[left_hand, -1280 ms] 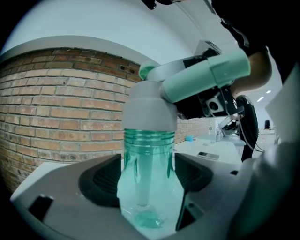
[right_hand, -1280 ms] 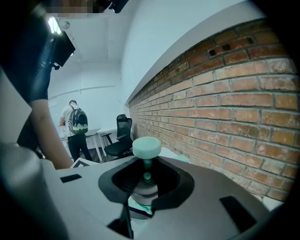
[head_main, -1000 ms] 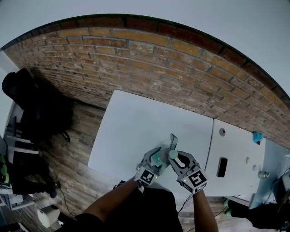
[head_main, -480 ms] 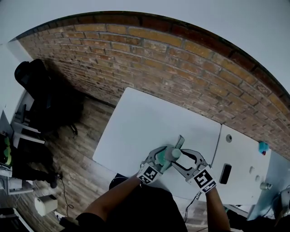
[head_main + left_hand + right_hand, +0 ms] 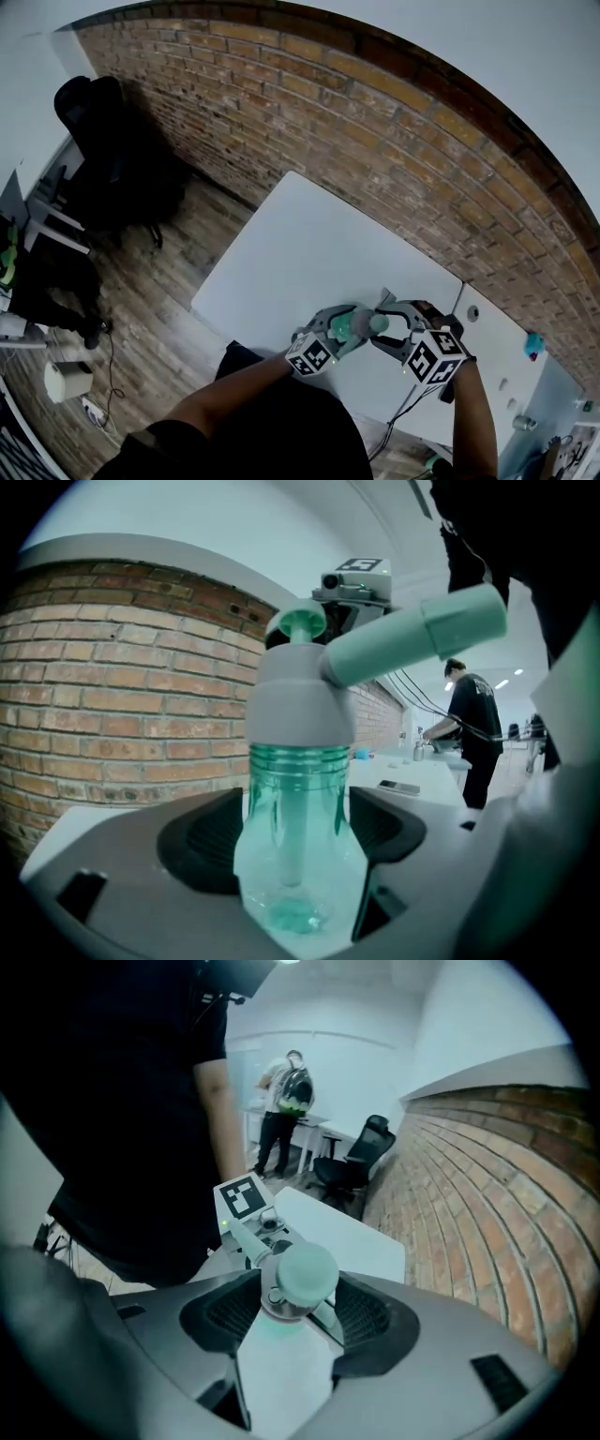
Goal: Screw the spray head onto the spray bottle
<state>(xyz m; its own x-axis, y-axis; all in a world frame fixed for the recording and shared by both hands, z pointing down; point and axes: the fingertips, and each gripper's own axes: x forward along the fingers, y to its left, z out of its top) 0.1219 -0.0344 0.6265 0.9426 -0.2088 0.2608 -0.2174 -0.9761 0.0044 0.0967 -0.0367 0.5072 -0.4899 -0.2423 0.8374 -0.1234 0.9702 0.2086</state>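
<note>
A clear teal spray bottle [image 5: 295,799] stands upright between my left gripper's [image 5: 295,841] jaws, which are shut on its lower body. The spray head [image 5: 300,696], a grey collar with a teal nozzle [image 5: 412,635], sits on the bottle's neck. In the head view the bottle [image 5: 349,326] hangs above the white table's near edge, held by the left gripper [image 5: 339,330]. My right gripper [image 5: 389,328] comes at the head from the right. From above, the spray head [image 5: 302,1277] lies between the right gripper's [image 5: 300,1314] jaws. These have just been opening and stand apart from it.
The white table [image 5: 309,253] runs back to a brick wall [image 5: 375,122]. A second white table [image 5: 497,361] adjoins it on the right. A black office chair [image 5: 103,141] stands on the wooden floor at the left. A person [image 5: 473,714] works at a far table.
The right gripper's jaws have let go of the spray head and opened, and the gripper has rolled around it. The left gripper keeps holding the bottle in place.
</note>
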